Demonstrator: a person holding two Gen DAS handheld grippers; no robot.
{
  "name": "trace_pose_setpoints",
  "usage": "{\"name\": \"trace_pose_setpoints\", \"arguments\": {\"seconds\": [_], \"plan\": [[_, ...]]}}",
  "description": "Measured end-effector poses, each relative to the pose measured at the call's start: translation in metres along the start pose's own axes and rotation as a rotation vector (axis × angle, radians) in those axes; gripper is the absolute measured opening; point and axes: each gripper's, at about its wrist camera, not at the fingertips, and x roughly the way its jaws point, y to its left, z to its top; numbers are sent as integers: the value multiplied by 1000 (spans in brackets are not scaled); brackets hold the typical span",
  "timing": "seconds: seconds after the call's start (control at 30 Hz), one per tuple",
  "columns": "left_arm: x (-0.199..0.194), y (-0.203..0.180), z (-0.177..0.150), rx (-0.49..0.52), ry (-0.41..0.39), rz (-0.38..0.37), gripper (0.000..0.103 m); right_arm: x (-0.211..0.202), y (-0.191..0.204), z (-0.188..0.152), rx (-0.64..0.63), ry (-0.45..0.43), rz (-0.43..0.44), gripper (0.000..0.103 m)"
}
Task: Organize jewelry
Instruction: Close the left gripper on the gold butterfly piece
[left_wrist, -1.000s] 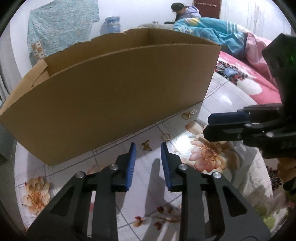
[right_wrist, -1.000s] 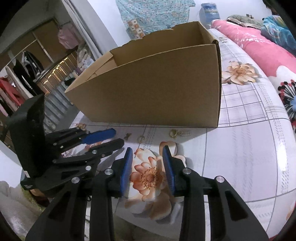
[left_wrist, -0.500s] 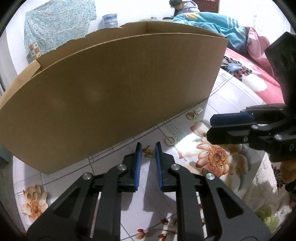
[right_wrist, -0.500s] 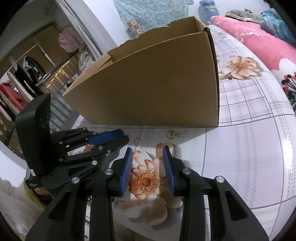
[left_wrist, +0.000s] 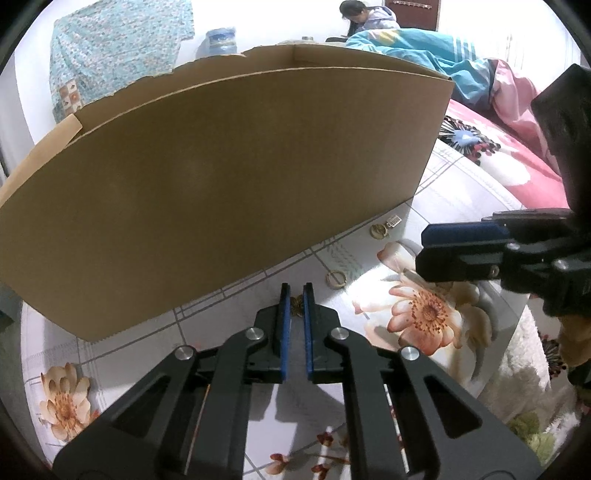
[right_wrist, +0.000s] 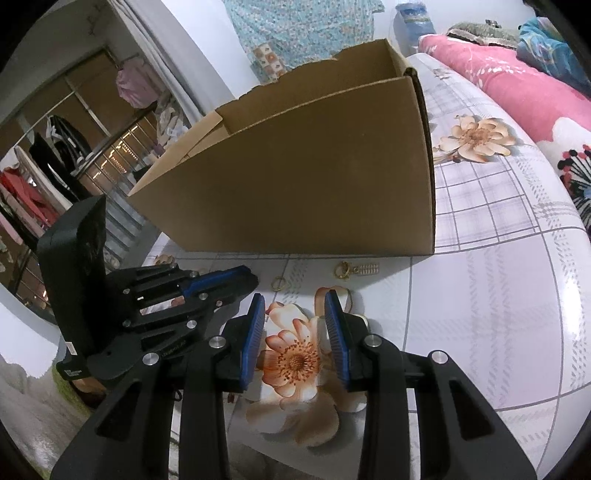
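- left gripper, frame centre: jaws clamped on the charm at their tips.
- box rises directly behind, upper frame.
- right gripper: jaws apart, empty.

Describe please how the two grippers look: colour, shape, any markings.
Both are alike. The left gripper and right gripper have matte black angular linkage arms with silver round rivets at the joints. The fingers carry flat blue ribbed pads. The left gripper's tall black body bears a small white label near its base. No cables or sleeves show.
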Motion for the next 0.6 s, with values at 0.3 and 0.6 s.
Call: {"name": "trace_pose_setpoints", "arguments": {"seconds": [0.3,0.6], "plan": [[-11,-2,-13,-22,-4,2,6,4,14,4,-61,3,-25,33],[-16,-1,-21,-34,-15,-3,6,24,32,9,-166,10,-103,33]]}}
